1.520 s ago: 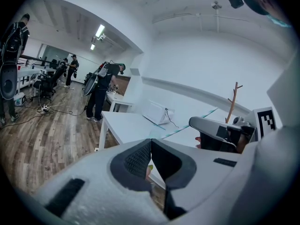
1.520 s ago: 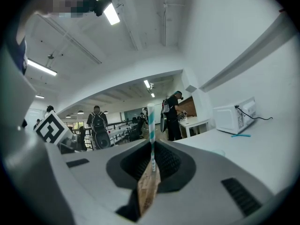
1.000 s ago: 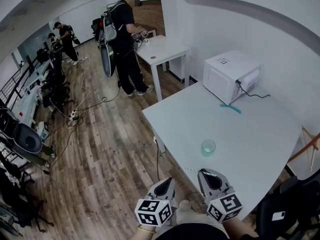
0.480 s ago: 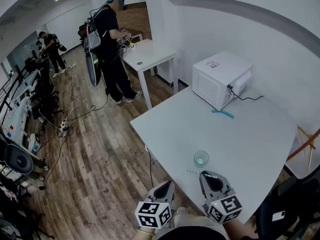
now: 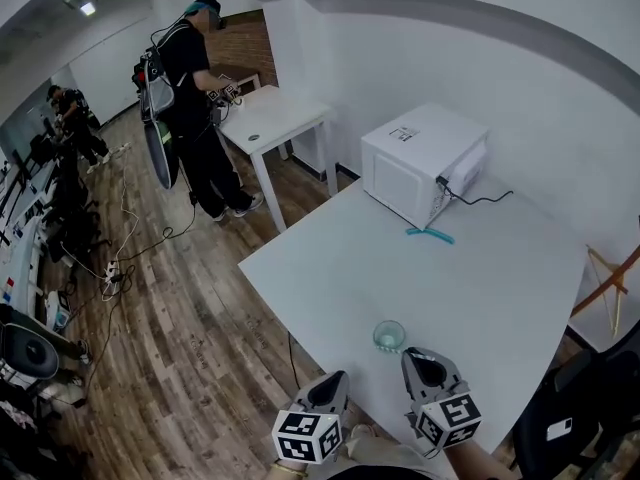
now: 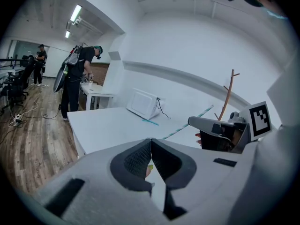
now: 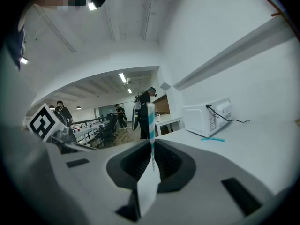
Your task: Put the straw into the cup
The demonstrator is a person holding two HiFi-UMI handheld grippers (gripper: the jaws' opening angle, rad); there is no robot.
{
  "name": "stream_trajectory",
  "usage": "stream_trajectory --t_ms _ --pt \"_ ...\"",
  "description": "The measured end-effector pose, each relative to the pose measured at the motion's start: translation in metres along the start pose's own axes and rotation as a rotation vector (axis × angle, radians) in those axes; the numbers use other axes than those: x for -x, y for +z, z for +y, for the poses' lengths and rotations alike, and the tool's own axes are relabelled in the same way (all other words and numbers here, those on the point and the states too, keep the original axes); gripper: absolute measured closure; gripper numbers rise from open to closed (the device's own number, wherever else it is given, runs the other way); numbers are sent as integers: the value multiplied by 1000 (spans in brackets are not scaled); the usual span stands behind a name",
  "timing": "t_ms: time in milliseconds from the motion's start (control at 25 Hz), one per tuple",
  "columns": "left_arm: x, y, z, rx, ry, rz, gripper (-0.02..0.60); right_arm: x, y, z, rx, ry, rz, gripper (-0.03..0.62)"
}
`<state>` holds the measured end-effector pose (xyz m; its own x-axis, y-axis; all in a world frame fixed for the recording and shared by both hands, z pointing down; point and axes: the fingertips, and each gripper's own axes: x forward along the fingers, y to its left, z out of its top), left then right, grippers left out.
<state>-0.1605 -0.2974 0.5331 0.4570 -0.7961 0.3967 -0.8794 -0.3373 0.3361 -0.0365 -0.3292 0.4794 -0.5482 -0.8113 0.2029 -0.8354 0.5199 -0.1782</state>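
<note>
The step in hand, as I judge it, is bringing the straw to the cup; nothing is in the cup yet.

The table [image 5: 480, 268] is a wide, smooth, matt white slab, and the cup stands on it close to its near edge. Well beyond the cup sits the microwave [image 5: 420, 163], a white box with a black cord trailing from it.

My right tongs [image 5: 420, 356] are just on my side of the cup, almost touching its rim. Their jaws are pinched narrow on the straw. My left tongs [image 5: 335, 380] are to the cup's left and nearer me, off the table edge, with the ribbed black pads pressed together. I can make out nothing held between them.

The cup [image 5: 389, 336] is small, round, clear and faintly green, open at the top and upright.

The straw [image 7: 150, 118] is a thin, stiff tube banded white and teal. It sticks out past the right jaws, with a flat white paper strip hanging at its gripped end.

A short teal stick [image 5: 430, 235] lies far beyond the cup, by the microwave.

Next, I think, the free end has to be brought over the rim. The wrist must turn so the straw tips down into the mouth before I loosen the jaws. The cup looks light, so a knock could topple it.
</note>
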Motion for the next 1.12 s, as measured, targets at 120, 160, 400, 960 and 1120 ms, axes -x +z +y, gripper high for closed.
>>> stream_trajectory --t_ms 120,160,400,960,1120 --pt "-12 -2 1 -6 -15 16 561 -7 -8 -11 -6 -21 16 553" --pt "-16 -3 1 -8 -18 22 561 -9 -11 -14 -7 -28 23 553" --pt "-38 -10 4 -11 -38 46 561 -25 -33 -31 -11 -58 63 553" --pt "-75 -27 25 15 -7 105 561 -51 -82 -47 -23 -70 165 553" --pt "-78 -38 30 22 1 130 561 -58 -99 -49 -23 -72 200 553"
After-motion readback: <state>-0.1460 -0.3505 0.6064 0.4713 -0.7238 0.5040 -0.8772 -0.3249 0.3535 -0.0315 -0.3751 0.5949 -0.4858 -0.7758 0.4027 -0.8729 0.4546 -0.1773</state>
